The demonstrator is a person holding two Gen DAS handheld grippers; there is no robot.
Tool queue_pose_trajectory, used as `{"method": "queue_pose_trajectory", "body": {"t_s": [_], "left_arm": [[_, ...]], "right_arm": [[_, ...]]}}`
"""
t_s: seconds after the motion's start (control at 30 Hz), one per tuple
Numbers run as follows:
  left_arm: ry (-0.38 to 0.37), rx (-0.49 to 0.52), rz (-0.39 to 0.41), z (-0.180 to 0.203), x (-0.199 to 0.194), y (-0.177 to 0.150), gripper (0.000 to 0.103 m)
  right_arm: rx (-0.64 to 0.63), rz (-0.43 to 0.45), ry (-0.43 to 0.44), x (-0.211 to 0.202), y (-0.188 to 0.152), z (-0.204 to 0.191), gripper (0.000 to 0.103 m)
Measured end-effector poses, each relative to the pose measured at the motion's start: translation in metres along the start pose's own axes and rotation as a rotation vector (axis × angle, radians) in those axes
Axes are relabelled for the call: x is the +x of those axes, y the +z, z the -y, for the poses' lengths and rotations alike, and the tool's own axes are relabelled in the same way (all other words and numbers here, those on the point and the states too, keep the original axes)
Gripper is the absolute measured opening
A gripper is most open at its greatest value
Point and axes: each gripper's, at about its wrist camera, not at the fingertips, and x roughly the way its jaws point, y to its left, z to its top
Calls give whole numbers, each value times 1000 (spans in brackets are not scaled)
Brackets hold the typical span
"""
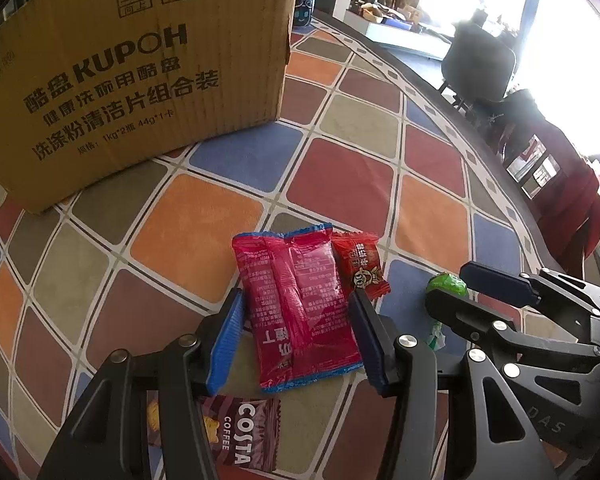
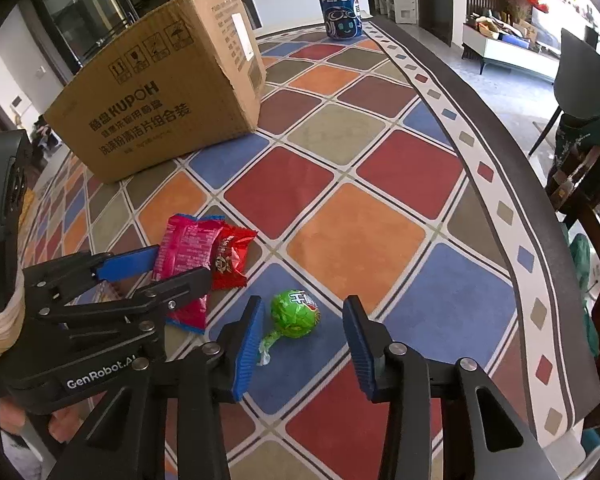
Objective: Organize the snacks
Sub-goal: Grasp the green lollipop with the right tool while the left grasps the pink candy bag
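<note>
A pink snack packet [image 1: 300, 312] fills the gap between the blue pads of my left gripper [image 1: 296, 300], which is shut on it. A small red candy packet [image 1: 360, 264] lies against the pink packet's far right corner. In the right wrist view, a green wrapped lollipop [image 2: 296, 312] lies on a blue square of the tablecloth. My right gripper [image 2: 303, 308] straddles it, open, with a gap on each side of the candy. The left gripper [image 2: 172, 268] shows there too, with the pink packet [image 2: 184, 248] between its fingers. A Costa Coffee packet [image 1: 240, 436] lies under my left gripper.
A brown cardboard box [image 2: 160, 96] stands on the table at the back left. A Pepsi can [image 2: 340, 10] stands at the far edge. The chequered tablecloth [image 2: 356, 224] ends at a curved edge on the right, with chairs [image 2: 588, 80] beyond it.
</note>
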Motion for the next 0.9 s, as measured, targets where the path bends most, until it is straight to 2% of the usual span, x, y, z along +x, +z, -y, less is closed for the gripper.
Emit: {"method": "queue_pose_trajectory", "body": {"t_s": [0.23,0.3,0.5,0.9], "left_arm": [[5,-2,4,-3,-1,-1,44],[3,-4,5,-3,-1,-1,44],[-1,-6,15,-4,-4,-2,40],[8,-29,58,-8,-20,-2,39]], "right_arm": [[0,-10,4,6,0,-2,35],[-3,-13,10,7,1,-3,28],[2,-10,22,5,0,-5,27],[-24,27,36,-5,7,-15,27]]}}
